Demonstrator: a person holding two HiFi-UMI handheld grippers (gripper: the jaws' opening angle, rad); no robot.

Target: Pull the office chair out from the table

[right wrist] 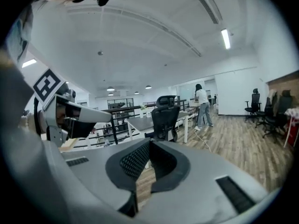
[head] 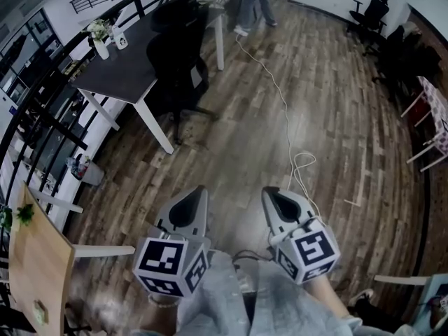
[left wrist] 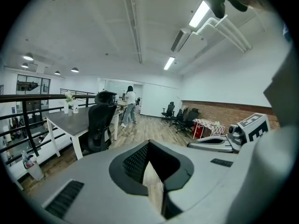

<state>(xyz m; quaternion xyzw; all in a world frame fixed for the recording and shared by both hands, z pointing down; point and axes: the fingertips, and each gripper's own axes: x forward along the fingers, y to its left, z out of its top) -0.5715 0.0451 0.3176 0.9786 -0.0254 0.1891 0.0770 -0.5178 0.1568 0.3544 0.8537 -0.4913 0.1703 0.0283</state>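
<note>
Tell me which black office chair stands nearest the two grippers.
The black chair pushed against the dark table, left of centre in the head view; the other chairs stand much farther off, by the far wall.

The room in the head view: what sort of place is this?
Probably an open-plan office. A dark-topped table stands on white legs with a black office chair tucked against it. More office chairs stand by the far wall, and a wooden floor runs between.
</note>
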